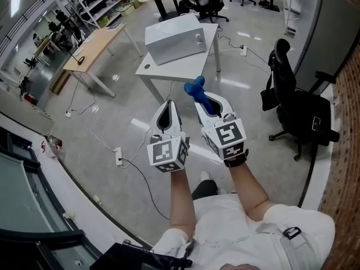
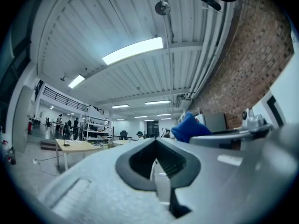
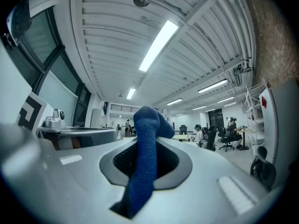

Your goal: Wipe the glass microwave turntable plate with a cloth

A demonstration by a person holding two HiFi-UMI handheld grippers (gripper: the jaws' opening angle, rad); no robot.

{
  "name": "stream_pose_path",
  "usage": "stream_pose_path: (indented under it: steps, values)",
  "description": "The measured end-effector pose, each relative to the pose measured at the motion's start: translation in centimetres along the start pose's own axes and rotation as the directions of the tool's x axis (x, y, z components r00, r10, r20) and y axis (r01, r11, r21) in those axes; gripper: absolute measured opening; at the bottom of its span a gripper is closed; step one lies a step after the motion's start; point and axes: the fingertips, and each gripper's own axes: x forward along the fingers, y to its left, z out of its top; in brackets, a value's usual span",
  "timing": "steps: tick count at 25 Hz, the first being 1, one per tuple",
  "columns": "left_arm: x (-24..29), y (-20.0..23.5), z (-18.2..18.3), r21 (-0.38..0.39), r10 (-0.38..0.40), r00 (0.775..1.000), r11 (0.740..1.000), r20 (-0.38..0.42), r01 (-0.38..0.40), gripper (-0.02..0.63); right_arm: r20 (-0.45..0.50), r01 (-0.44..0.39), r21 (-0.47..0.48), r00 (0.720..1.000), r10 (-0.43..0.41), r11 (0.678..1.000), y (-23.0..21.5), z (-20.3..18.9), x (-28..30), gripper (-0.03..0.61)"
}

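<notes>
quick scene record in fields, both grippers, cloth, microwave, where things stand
left gripper: shut, empty, held in the air
right gripper: shut on blue cloth
microwave: on white table, ahead of the person
glass plate: not in view
office chair: right of the table
wiping: not yet begun
</notes>
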Motion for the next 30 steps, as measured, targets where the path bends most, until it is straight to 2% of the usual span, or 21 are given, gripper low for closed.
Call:
stream_pose_path:
  steps: [3, 6, 16, 20, 30]
  values:
    - [2.1, 0.8, -0.9, -0.010, -0.010, 1.000, 1.000, -0.007, 0.009, 0.000, -0.003, 0.006, 0.002, 1.000, -0.006, 1.000, -1.2, -0.7, 1.8, 0.061]
    - [5.2, 1.4, -1.3, -0.053, -0.019, 1.000, 0.998, -0.005, 0.019, 0.000, -0.015, 0.016, -0.012, 1.000, -0.016, 1.000, -3.0, -1.6, 4.1, 0.061]
    - [19.7, 4.0, -3.4, -0.074, -0.088, 0.996, 0.993, 0.001, 0.088, 0.000, -0.030, 0.077, -0.029, 0.996, -0.078, 0.997, -11.7, -2.1, 14.0, 0.061]
    - [24.4, 5.4, -4.7, -0.079, -0.105, 0.994, 0.992, -0.014, 0.103, 0.000, -0.064, 0.099, -0.021, 0.993, -0.100, 0.995, -15.0, -4.2, 18.2, 0.061]
    - [33.3, 10.6, -5.8, -0.094, -0.116, 0.993, 0.989, 0.000, 0.115, 0.000, -0.070, 0.074, -0.039, 0.995, -0.077, 0.996, -17.8, -4.8, 28.5, 0.062]
